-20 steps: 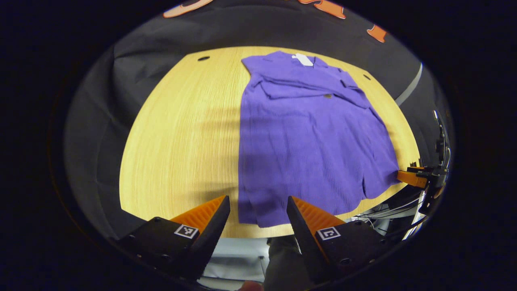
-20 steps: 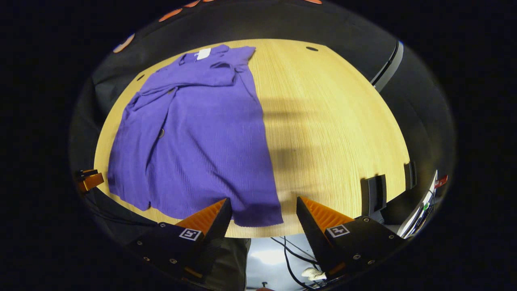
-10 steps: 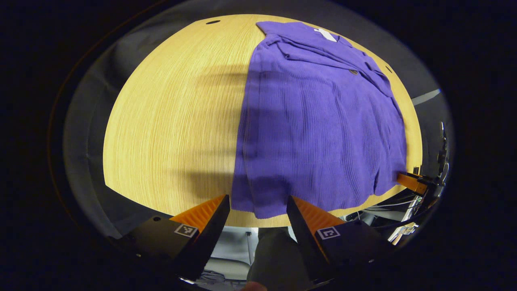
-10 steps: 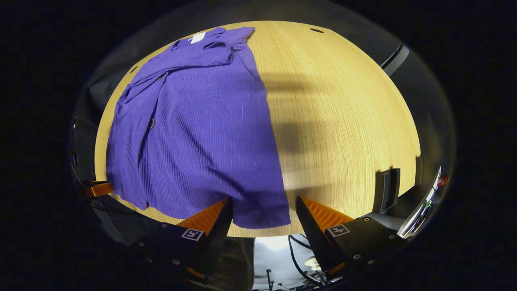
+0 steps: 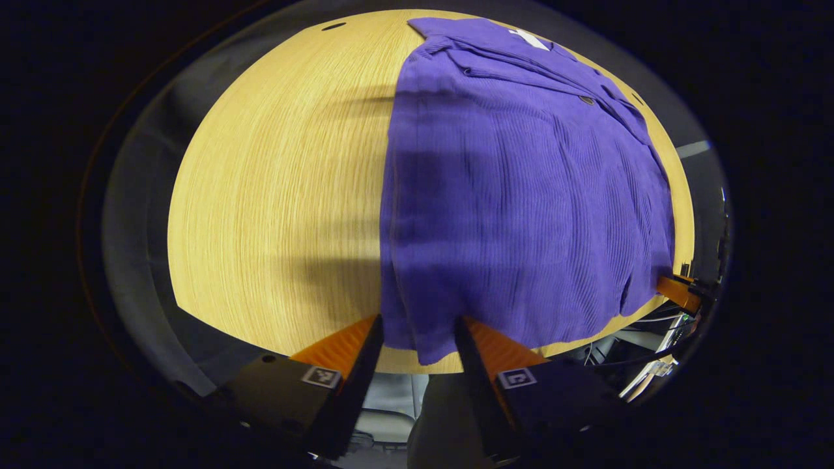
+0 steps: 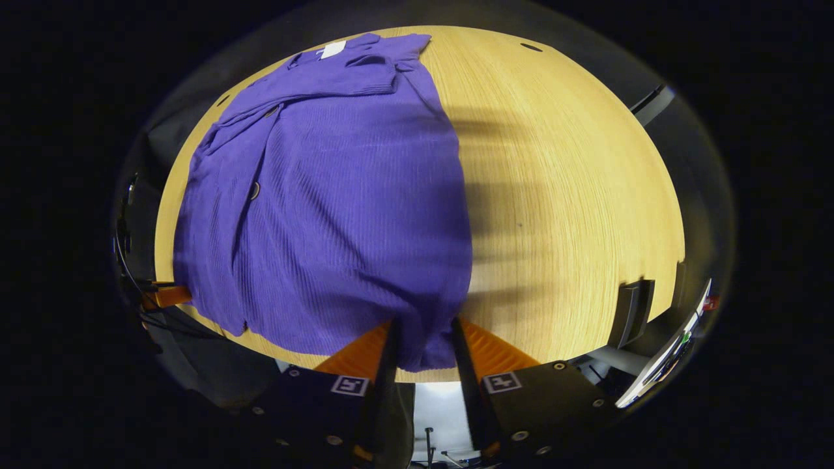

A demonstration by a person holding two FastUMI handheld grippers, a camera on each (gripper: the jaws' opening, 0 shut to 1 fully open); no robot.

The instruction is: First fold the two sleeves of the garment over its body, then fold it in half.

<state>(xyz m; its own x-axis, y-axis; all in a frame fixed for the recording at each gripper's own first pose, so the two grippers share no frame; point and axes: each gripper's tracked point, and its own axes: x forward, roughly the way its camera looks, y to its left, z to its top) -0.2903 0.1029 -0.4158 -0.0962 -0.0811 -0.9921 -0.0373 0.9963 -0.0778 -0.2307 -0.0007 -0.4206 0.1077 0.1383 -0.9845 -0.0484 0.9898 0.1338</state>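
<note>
A purple knit garment (image 5: 521,195) lies flat on the wooden table (image 5: 280,195), collar and white tag (image 5: 529,39) at the far end, both sleeves (image 6: 339,71) folded across its chest. My left gripper (image 5: 417,322) is at the near hem's left corner, jaws narrowed but still open around the cloth. At the hem's other corner my right gripper (image 6: 422,326) is pinched in on the garment (image 6: 339,208), whose edge bends inward against its finger. Each gripper's orange finger also shows far off in the other gripper's view, the right one (image 5: 677,293) and the left one (image 6: 166,296).
Bare tabletop (image 6: 573,195) stretches beside the garment. Two dark upright brackets (image 6: 631,312) stand at the table's near right edge, with a flat device (image 6: 664,365) past them. Cables hang below the front edge. Small holes (image 5: 333,26) mark the far tabletop.
Both grippers moved in low onto the near hem corners. The right jaws closed much narrower onto the cloth; the left jaws narrowed only slightly.
</note>
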